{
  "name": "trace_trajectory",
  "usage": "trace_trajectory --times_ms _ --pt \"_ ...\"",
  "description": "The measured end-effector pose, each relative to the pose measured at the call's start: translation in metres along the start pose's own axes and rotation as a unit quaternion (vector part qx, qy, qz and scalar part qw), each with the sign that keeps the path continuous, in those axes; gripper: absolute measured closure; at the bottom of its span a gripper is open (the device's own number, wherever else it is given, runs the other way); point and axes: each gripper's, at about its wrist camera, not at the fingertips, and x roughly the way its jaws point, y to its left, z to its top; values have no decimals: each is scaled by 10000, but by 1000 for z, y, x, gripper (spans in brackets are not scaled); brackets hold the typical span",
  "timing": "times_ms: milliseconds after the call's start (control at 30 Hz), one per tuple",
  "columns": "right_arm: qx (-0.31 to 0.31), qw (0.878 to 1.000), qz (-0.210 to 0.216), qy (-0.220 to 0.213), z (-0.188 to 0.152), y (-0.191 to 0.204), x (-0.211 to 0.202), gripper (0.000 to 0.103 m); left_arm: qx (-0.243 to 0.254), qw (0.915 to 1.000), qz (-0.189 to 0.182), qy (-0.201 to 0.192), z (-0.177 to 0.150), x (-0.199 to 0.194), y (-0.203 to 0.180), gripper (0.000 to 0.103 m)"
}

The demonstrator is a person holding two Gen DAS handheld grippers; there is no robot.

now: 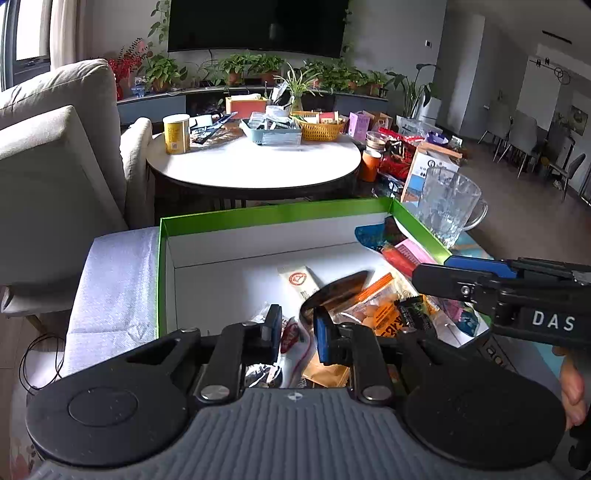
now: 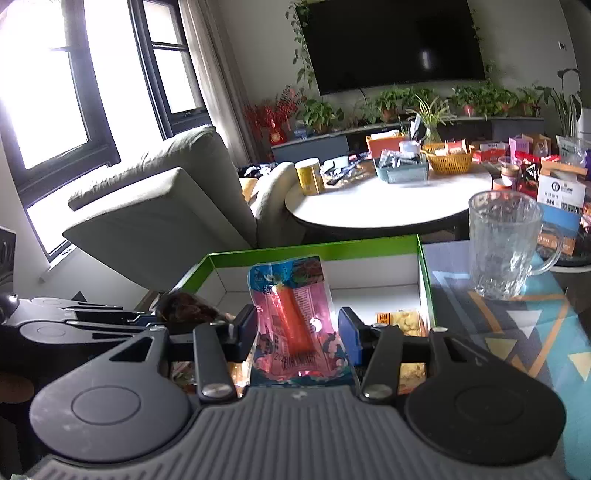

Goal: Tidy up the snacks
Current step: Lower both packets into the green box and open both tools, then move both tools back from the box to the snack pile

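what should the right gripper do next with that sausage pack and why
Probably lower it into the green-rimmed box and open. The right gripper holds the sausage pack upright over the box's right end, where other snacks already lie; the left half of the floor is bare.

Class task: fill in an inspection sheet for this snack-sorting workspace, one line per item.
Surface: patterned tabletop; white cloth left of the box.
Job's things: green-rimmed box holding snack packets, piled toward its right side.
Clutter: glass mug beside the box.
Tools: left tool shut on brown packet; right tool shut on upright sausage packet.
Cables: thin black cable looped left of the cloth.
Surroundings: cluttered round table, sofa, television, plants.
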Motion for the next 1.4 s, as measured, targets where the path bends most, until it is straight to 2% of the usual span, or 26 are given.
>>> trace_trajectory --times_ms 33,100,300,533,833,967,1167,1300,1400 --pt "30 10000 -6 24 0 0 2 59 8 10000 -11 35 1 2 1 82" --pt "166 9998 -65 61 -1 -2 4 59 25 10000 -13 71 0 3 1 70" --pt "320 9992 -159 175 -4 -3 3 59 31 10000 15 10 -4 -5 -1 69" --pt "269 9994 -185 104 -5 2 -4 58 27 10000 36 -55 -8 -18 -4 68" --pt "329 9994 -77 43 -8 -2 -24 58 27 9999 81 -65 -24 -40 -3 59" --pt "231 9997 42 -47 -8 -2 -43 58 -23 9999 167 -9 -33 -46 -1 58" --pt "-11 9989 437 -191 -14 2 -77 58 -82 9999 138 52 -52 -63 -3 57" --pt "-475 9970 614 -47 -31 7 -93 58 43 9998 62 206 -69 -69 -8 57" --pt "-940 9929 695 237 -50 11 -102 58 70 9994 144 311 -79 -71 -8 57"
